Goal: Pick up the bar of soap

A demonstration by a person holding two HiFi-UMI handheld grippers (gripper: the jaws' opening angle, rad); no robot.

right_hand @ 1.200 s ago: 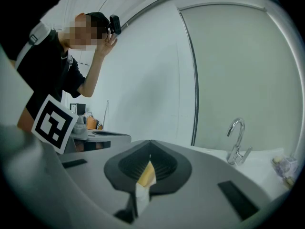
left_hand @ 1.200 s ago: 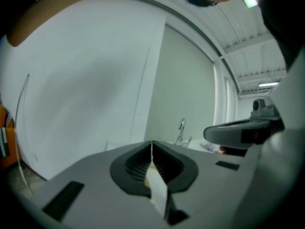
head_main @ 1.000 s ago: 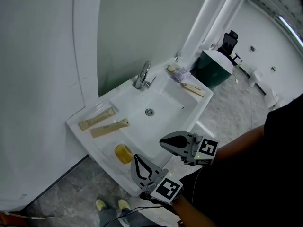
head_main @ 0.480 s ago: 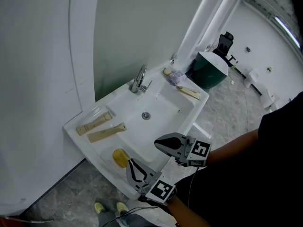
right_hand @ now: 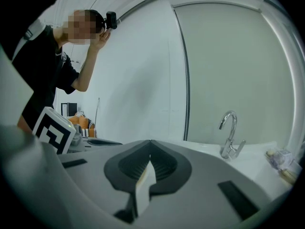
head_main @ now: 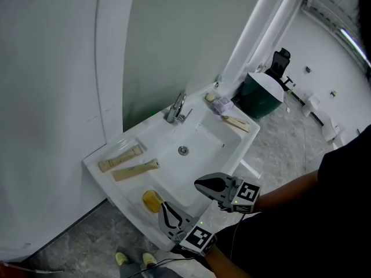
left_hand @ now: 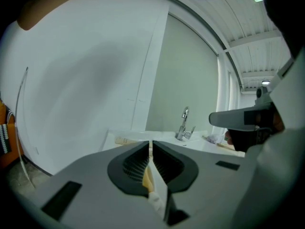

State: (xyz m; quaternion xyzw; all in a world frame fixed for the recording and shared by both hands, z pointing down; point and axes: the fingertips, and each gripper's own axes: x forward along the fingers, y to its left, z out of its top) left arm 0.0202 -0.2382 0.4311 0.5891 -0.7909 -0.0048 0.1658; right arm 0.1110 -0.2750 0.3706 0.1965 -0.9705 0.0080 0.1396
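- Your left gripper is nearest you, at the front edge of the white sink. Its fingers are pressed together and hold nothing.
- Your right gripper hangs just beside it, over the sink's front rim. Its fingers are also closed and empty.
- The bar of soap, yellow, lies on the sink's front left ledge, just beside the tip of the left gripper. You cannot tell from these views whether the two touch.
- Further along that ledge lies a beige tube, and a second tube lies just behind it, nearer the wall.
- The drain sits in the middle of the basin, and the faucet stands on the back rim by the wall.
- Some small toiletries are clustered at the far right corner.
- Beyond the sink a dark green bin stands on the floor, with a black chair behind it.
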